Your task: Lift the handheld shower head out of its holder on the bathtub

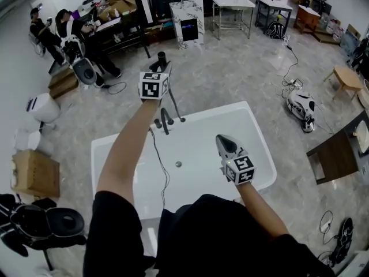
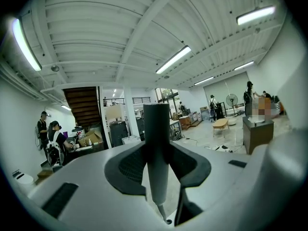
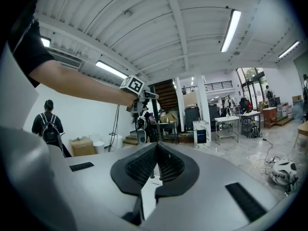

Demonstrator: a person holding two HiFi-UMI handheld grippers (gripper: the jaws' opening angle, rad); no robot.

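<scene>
A white bathtub lies below me, with a dark faucet and holder on its far rim. Above that faucet my left gripper is shut on the dark stick-shaped shower head, held upright and clear of the holder. Its thin hose hangs down into the tub. In the left gripper view the handle stands between the pads, tapering to the hose at the bottom. My right gripper hovers over the tub's right half, shut and empty. The right gripper view shows the left gripper raised.
Two seated people work at a table at the back left. Toilets and a cardboard box stand left of the tub. A white device with cables, a stool and a dark table are on the right.
</scene>
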